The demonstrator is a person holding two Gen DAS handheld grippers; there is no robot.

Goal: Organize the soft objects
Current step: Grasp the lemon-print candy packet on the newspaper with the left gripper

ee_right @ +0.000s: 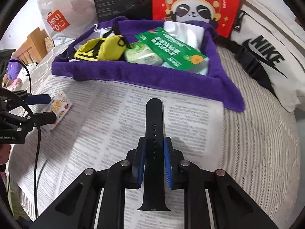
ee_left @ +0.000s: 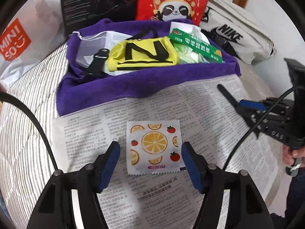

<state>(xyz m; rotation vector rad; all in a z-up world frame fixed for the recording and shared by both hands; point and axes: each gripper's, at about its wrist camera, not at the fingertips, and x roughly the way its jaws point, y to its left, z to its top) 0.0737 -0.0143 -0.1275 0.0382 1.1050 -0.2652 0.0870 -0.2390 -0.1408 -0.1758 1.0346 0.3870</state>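
Watch strap (ee_right: 154, 133), black and pliant, is pinched between the right gripper (ee_right: 154, 143) pads above the newspaper (ee_right: 106, 118), ready to carry. The left gripper (ee_left: 150, 150) straddles the fruit-print sachet (ee_left: 154, 146), jaws apart. Beyond waits the purple towel (ee_right: 152, 78), its raised edges corralling the gathered items.

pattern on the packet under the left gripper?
Orange slices and small red tomatoes on white packet; clearest in the left wrist view.

I can't read the blurred newspaper (ee_right: 106, 114) print; the red panda bag (ee_left: 171, 0) runs off the top edge; my hand (ee_left: 291, 154) is clipped at right; the purple towel (ee_right: 152, 76) hides the newspaper's far edge.
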